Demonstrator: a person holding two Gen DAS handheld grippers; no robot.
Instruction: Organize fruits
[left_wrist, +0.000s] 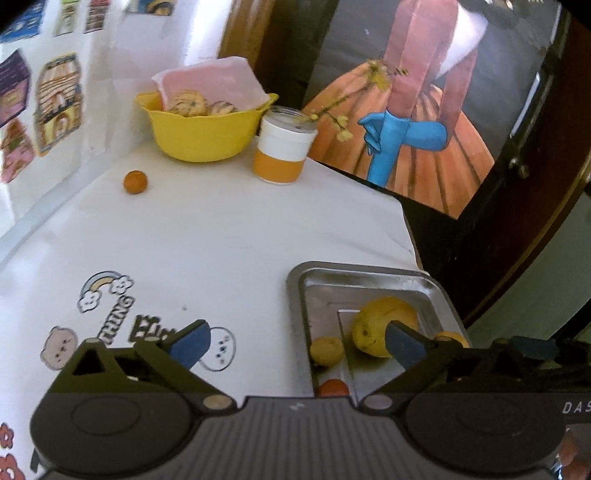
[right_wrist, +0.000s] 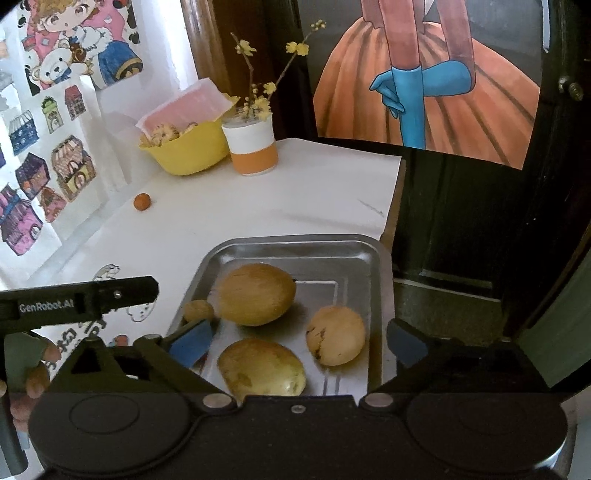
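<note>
Light: daylight washes my white table (left_wrist: 229, 229) bright.
Glare: my metal tray (right_wrist: 295, 247) shines.
Edges: fisheye bending, dark corners.
Focus: slightly soft throughout.

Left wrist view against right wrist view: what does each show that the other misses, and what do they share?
Only the left wrist view shows the left gripper head-on, open over the table, plus the rainbow sticker.

Only the right wrist view shows the whole tray with three large yellow fruits, the nearest one between the open right gripper's fingers, and the bear poster.

Both show the yellow bowl, the orange-and-white jar and the stray small orange fruit.
</note>
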